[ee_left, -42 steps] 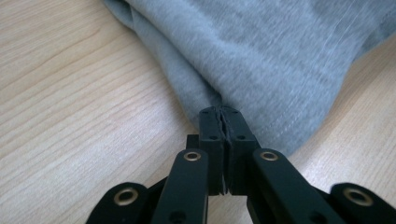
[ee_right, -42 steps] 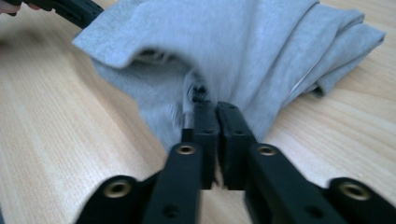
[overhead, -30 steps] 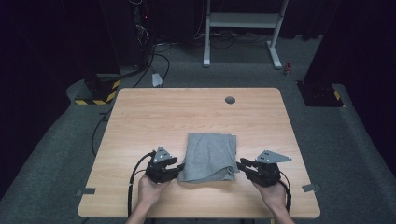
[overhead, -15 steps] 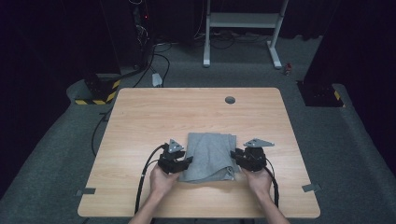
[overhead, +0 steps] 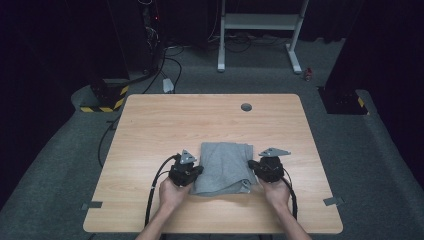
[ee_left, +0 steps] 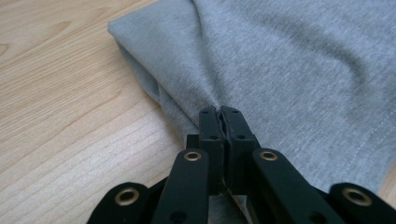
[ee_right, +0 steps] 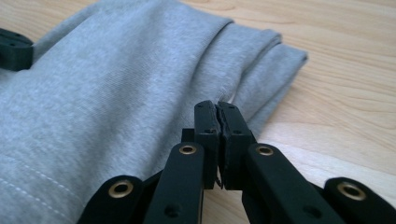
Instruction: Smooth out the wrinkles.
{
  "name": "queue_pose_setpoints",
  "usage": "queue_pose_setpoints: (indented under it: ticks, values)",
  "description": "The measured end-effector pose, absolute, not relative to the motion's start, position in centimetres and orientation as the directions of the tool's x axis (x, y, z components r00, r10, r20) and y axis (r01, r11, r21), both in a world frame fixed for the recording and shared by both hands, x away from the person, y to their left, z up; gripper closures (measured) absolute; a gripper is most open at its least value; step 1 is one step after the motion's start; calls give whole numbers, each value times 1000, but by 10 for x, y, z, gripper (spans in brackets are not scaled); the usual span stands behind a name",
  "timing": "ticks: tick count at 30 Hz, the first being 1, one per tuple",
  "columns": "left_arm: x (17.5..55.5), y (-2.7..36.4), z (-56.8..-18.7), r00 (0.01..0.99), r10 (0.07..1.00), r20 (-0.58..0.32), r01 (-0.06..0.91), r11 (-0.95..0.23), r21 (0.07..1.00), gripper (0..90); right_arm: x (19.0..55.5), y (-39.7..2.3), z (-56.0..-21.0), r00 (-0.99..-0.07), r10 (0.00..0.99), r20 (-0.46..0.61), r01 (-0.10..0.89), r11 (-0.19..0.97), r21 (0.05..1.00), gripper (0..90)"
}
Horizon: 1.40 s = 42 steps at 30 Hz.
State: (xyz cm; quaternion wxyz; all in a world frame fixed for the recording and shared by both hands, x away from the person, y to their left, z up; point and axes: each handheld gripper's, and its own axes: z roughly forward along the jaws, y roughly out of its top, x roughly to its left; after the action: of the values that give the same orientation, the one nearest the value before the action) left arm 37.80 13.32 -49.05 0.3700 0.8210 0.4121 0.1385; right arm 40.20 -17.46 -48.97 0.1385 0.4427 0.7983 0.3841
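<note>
Both tools are clenched on the folded grey cloth [overhead: 223, 167] lying on the counter [overhead: 150, 125]: left tool [ee_left: 219, 111] pinching its left edge, right tool [ee_right: 217, 105] its right edge. Soft and light, it will likely sag between grips; the edges are sensible holds.

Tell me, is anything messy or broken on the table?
Nothing stands out. The folded grey cloth lies flat on the wooden table, with only soft creases where the left gripper and right gripper pinch its side edges.
</note>
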Motion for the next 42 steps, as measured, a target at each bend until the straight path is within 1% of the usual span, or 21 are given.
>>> queue_pose_setpoints:
  ticks: [5, 6, 10, 12, 13, 15, 18, 21, 23, 27, 32, 35, 37, 38, 42]
  values:
    - [371, 136, -490, 640, 767, -42, 563, -432, 705, 879, 403, -185, -491, -562, 822, 96, 592, 318, 740, 880]
    - [370, 137, -490, 644, 764, -37, 559, -437, 704, 879, 403, -186, -492, -552, 828, 101, 607, 316, 729, 880]
    - [366, 139, -492, 651, 757, -56, 566, -435, 700, 878, 405, -190, -499, -551, 827, 113, 619, 315, 719, 877]
    - [366, 138, -490, 654, 754, -57, 557, -429, 711, 865, 402, -187, -497, -562, 820, 111, 611, 321, 724, 860]
    - [367, 138, -489, 654, 754, -59, 553, -423, 717, 850, 401, -185, -495, -564, 818, 113, 603, 314, 733, 843]
    - [369, 136, -485, 647, 760, -60, 550, -410, 728, 762, 401, -185, -489, -569, 815, 110, 585, 308, 750, 792]
    - [377, 134, -481, 619, 783, -57, 551, -381, 742, 630, 405, -182, -483, -562, 819, 120, 585, 290, 757, 746]
    - [387, 132, -478, 591, 804, -58, 556, -354, 752, 574, 412, -178, -480, -555, 822, 123, 584, 281, 761, 729]
    - [398, 130, -479, 558, 827, -75, 580, -323, 748, 554, 418, -175, -480, -548, 827, 128, 591, 274, 759, 720]
    - [418, 127, -483, 518, 850, -91, 612, -294, 734, 569, 431, -167, -480, -534, 835, 130, 604, 269, 750, 716]
    - [429, 122, -488, 503, 857, -110, 633, -279, 722, 658, 443, -160, -484, -510, 853, 112, 625, 278, 730, 744]
    - [434, 123, -493, 499, 856, -131, 654, -273, 706, 754, 446, -160, -488, -509, 852, 119, 639, 282, 716, 832]
    - [435, 123, -495, 506, 854, -121, 654, -289, 699, 874, 445, -158, -488, -517, 850, 103, 627, 295, 721, 864]
    - [435, 123, -495, 507, 852, -131, 660, -286, 695, 884, 445, -158, -487, -521, 848, 92, 619, 302, 725, 868]
    - [434, 128, -493, 506, 855, -114, 663, -301, 685, 898, 443, -164, -484, -512, 855, 78, 610, 299, 734, 876]
